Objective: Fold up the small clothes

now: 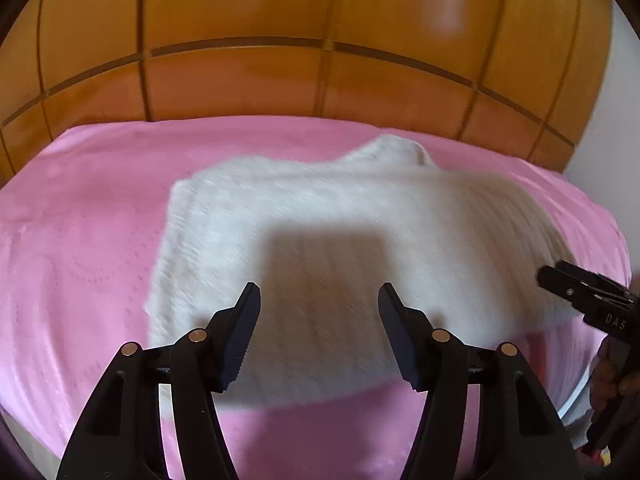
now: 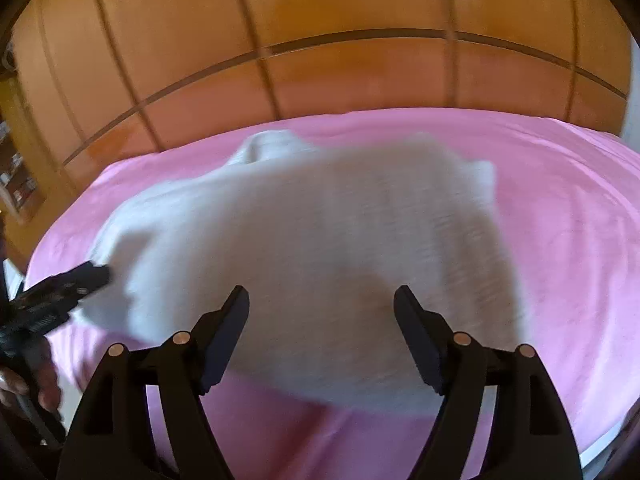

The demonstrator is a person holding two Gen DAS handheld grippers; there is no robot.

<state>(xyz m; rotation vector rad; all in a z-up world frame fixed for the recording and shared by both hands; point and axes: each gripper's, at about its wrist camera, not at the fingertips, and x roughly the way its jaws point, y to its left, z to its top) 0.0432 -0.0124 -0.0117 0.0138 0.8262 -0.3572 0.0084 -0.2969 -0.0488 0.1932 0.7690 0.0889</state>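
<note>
A pink bedsheet (image 1: pixel 80 240) covers the bed before a wooden headboard (image 1: pixel 280 12). Your left claw (image 1: pixel 319 304) and right claw (image 2: pixel 321 308) gape wide and empty above the white sweater's (image 1: pixel 320 216) near hem, lying flat mid-bed.

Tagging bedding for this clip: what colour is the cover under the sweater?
Pink, with a faint embossed swirl pattern; the bed cover shows best in the left wrist view.
</note>
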